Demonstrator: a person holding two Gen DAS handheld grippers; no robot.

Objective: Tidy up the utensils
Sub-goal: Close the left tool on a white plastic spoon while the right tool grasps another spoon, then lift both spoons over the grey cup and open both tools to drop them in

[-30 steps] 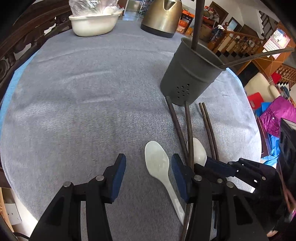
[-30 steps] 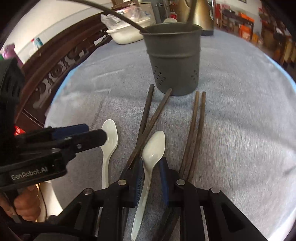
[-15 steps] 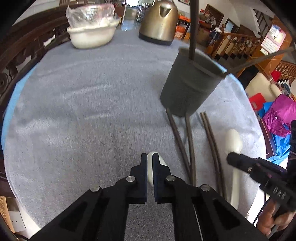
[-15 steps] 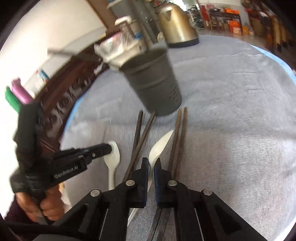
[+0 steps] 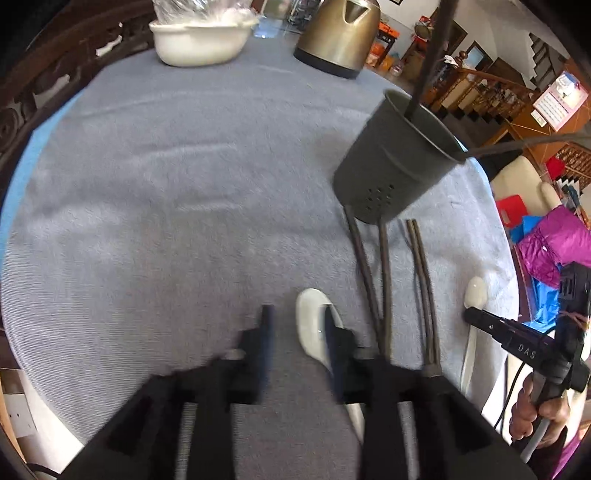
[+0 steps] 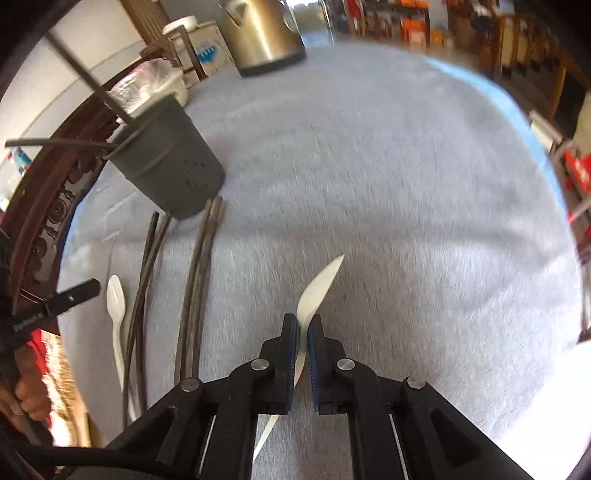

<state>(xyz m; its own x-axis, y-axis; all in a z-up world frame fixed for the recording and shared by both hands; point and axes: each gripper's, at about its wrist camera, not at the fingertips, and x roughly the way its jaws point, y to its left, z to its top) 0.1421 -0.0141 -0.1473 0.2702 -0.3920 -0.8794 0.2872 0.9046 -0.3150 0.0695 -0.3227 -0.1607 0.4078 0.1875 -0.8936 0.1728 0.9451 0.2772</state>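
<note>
Left wrist view: left gripper (image 5: 297,334) blurred, jaws opening, fingers apart; a white plastic spoon (image 5: 312,326) lies flat on the grey tablecloth (image 5: 166,206) between them, bowl toward the far side, its handle hidden under the right finger; pads not pressing it. Right of it, two pairs of dark chopsticks (image 5: 373,280) lie on the cloth, far ends at the foot of the grey perforated utensil holder (image 5: 399,166). Holder contains two dark handles, tops cut off by the frame. Far side: white bowl (image 5: 199,40) with crumpled clear plastic in it, and a brass-coloured kettle (image 5: 340,33). At right, a second white spoon (image 5: 474,295) sits in the right gripper (image 5: 476,319). Right wrist view: right gripper (image 6: 302,350) clenched on the second white spoon (image 6: 317,288), held edge-on above the cloth, handle tip showing below the fingers. Holder (image 6: 170,162) far left, chopsticks (image 6: 199,280) near it, first spoon (image 6: 116,306) further left. Background smeared, unreadable.
</note>
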